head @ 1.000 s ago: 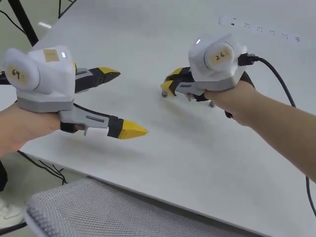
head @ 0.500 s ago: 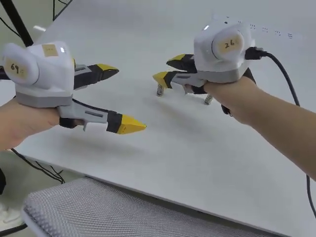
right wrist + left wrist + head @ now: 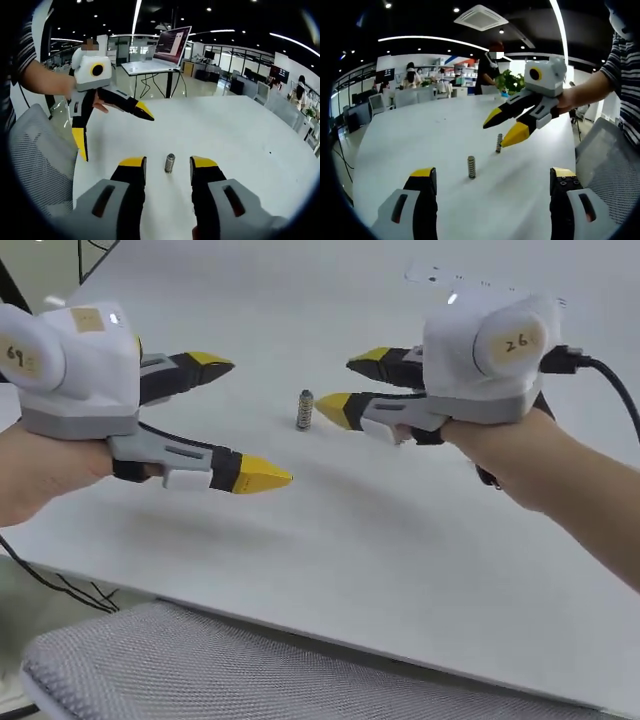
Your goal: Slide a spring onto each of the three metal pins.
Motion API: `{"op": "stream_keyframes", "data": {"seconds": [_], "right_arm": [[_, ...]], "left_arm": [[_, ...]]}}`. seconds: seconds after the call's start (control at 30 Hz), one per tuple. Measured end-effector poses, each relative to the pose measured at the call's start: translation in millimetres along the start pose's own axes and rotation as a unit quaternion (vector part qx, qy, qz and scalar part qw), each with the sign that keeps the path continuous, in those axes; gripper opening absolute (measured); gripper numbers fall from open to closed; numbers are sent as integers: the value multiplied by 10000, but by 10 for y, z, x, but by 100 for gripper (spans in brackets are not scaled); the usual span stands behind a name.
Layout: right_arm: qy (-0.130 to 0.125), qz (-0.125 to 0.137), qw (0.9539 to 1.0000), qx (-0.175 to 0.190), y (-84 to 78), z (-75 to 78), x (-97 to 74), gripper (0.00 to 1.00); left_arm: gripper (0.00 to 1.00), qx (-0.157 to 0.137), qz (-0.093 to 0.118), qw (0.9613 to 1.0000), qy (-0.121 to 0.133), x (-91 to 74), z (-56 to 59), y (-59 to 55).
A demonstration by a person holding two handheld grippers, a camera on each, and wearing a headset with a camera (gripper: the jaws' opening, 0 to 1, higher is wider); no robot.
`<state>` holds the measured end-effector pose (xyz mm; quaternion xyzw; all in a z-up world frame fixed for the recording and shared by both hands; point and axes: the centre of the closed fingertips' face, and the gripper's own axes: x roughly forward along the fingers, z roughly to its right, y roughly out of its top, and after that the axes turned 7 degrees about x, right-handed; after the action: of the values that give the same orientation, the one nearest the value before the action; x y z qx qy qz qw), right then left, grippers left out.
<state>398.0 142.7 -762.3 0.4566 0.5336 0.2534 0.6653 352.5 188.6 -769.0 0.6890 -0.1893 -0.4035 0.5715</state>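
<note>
White worktop [image 3: 400, 540]: matte and pale, it runs the full width of the head view and carries the springs.
Grey mesh chair [image 3: 200, 660]: at the near edge of the worktop, below both hands.
Left hand-held gripper [image 3: 235, 420]: held in a hand above the left part of the worktop. Jaws spread wide with nothing between them, yellow tips pointing right. Its own view shows both jaws [image 3: 493, 175] far apart over bare worktop.
Right hand-held gripper [image 3: 348, 383]: held above the worktop and facing the left one, jaws parted and empty. Seen from the left gripper view [image 3: 501, 130], it hangs clear of the surface.
Black cable [image 3: 600, 380]: plugged into the back of the right hand-held gripper and trailing past the forearm.
Spring [image 3: 305, 410]: upright on the worktop, just beside the right hand-held gripper's lower jaw tip and not touching it. In the right gripper view it stands ahead [image 3: 170, 163], framed by the parted tips.
Near spring [image 3: 471, 167] and far spring [image 3: 499, 143]: both upright and apart from each other. The far one sits close under the right hand-held gripper's lower tip. Cannot tell whether a pin runs inside either.
</note>
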Motion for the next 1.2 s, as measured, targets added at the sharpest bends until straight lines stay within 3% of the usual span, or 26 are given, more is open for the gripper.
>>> {"op": "stream_keyframes", "data": {"seconds": [0.3, 0.43, 0.57, 0.9, 1.1, 1.2], "right_arm": [[-155, 130, 9995, 235, -140, -43, -342, 43], [-268, 106, 9994, 172, -218, -19, -491, 46], [-314, 155, 9988, 336, -300, 29, -653, 49], [-733, 609, 9914, 894, -472, 156, -1114, 66], [-930, 513, 9886, 1063, -746, 212, -1282, 72], [-979, 544, 9875, 1105, -786, 214, -1337, 77]], "left_arm": [[94, -53, -11, 10000, -58, 53, 52, 17], [94, -87, 11, 10000, -35, 57, 51, 34], [95, -106, 33, 9999, -20, 79, 50, 63], [97, -78, 45, 9999, -89, 72, 130, 135], [97, -98, 21, 9999, -79, 60, 167, 132], [97, -106, 14, 9999, -27, 36, 166, 130]]}}
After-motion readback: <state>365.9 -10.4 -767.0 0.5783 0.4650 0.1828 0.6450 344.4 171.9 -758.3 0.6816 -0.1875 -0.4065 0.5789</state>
